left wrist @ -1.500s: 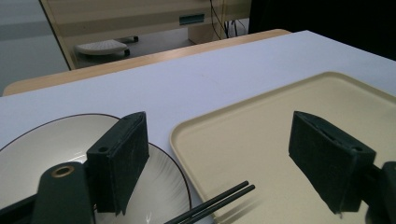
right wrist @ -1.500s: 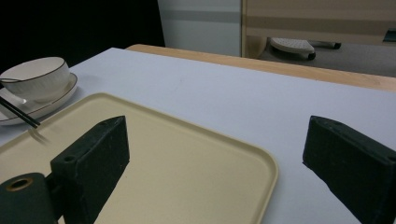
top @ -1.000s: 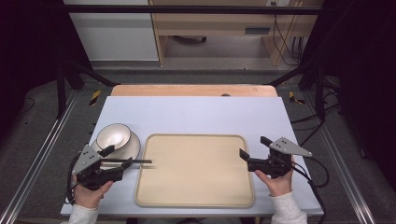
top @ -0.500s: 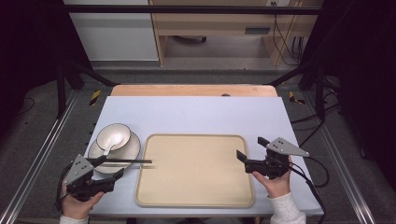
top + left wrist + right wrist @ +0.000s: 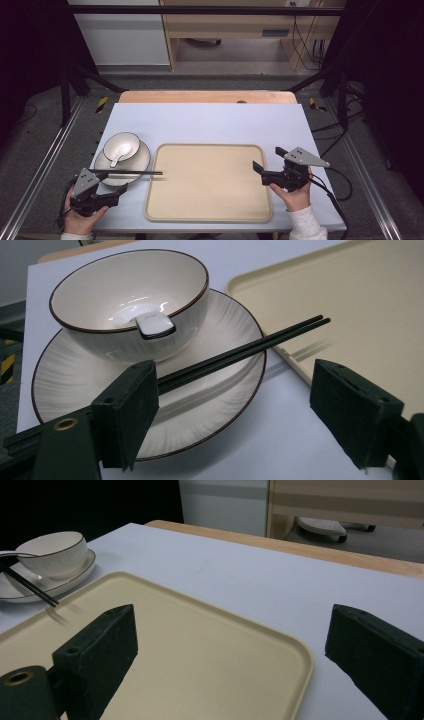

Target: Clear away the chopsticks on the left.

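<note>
Two chopsticks point(image 5: 240, 352) across plate point(image 5: 75, 385), both tongs open

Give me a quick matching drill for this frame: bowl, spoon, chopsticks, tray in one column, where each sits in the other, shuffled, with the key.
Things:
1. bowl
2. spoon
3. chopsticks
4. tray

Places:
A. lying across the plate rim, tips reaching over the tray's edge
B. flat on the table, nothing on it
C. standing on the plate
D. resting inside the bowl

Pairs: 1-C, 2-D, 3-A, 4-B
</note>
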A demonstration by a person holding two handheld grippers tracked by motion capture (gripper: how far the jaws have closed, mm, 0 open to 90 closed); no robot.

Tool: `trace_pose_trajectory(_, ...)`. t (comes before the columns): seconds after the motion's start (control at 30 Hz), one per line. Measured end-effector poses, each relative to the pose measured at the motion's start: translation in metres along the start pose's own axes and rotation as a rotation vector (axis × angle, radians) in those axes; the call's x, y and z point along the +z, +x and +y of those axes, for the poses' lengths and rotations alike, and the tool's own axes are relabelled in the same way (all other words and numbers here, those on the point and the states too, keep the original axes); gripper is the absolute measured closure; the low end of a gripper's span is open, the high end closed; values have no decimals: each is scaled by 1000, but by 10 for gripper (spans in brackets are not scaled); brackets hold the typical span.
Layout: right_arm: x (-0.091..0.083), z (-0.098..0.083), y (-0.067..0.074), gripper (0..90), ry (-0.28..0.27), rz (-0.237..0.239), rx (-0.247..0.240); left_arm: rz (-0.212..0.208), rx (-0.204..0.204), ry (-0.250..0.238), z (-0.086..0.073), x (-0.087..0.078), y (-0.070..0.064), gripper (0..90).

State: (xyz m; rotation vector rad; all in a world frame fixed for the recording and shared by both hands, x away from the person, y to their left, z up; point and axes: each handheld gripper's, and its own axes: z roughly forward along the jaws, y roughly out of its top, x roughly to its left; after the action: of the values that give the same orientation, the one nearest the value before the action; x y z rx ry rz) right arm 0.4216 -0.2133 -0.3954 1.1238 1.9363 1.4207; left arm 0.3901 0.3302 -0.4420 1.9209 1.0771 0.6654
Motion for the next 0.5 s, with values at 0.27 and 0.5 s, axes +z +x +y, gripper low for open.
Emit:
trace_pose_trajectory(0.27,-1,0,0,67,-1,0,1,16,4,41,-2,18,16,236)
trace_pose_trajectory(0.5,1,0,0,67,5,1,6,33,8,52,-4,25,22,285)
